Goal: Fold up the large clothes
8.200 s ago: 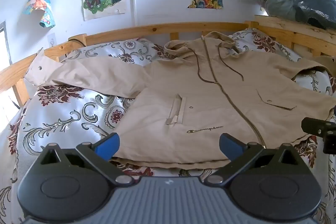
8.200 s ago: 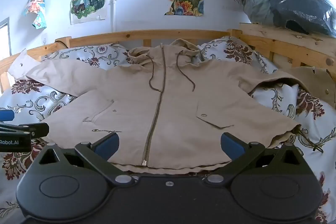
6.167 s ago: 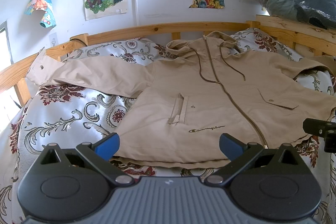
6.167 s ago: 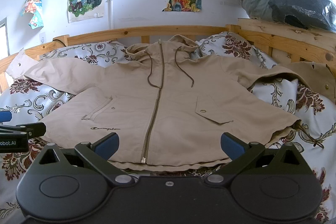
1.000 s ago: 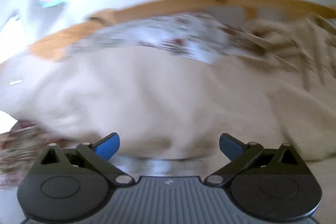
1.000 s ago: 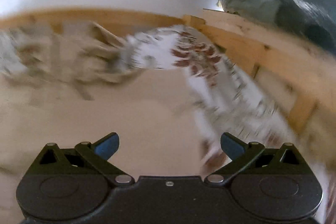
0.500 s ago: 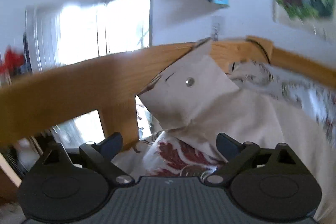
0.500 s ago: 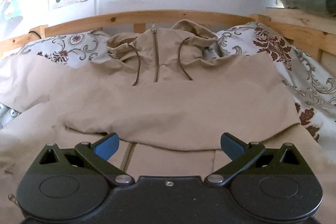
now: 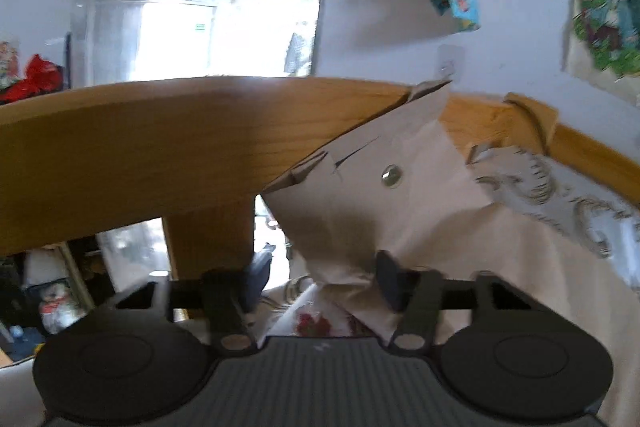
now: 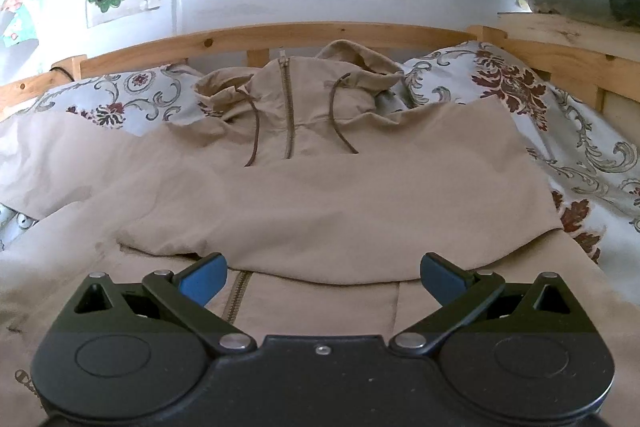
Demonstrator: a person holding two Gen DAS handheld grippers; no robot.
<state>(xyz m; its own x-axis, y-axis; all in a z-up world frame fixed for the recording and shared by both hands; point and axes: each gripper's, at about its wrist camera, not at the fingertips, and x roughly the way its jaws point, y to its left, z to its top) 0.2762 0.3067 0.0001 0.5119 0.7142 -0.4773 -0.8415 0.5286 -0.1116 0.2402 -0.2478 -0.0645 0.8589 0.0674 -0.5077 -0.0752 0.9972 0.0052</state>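
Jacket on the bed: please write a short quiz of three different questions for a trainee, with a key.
1. True or false: the sleeve cuff leans against the wooden rail.
2. Which sleeve lies folded across the jacket front? A) the one on the picture's right B) the one on the picture's left
3. Fill in: the left hand-held gripper is closing with the ____ between its jaws, while the right hand-held gripper is open.

Key: 1 true; 2 A; 3 sleeve

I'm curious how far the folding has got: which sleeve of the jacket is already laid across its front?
The sleeve lying across the jacket's chest; the other sleeve's cuff leans on the wooden rail.
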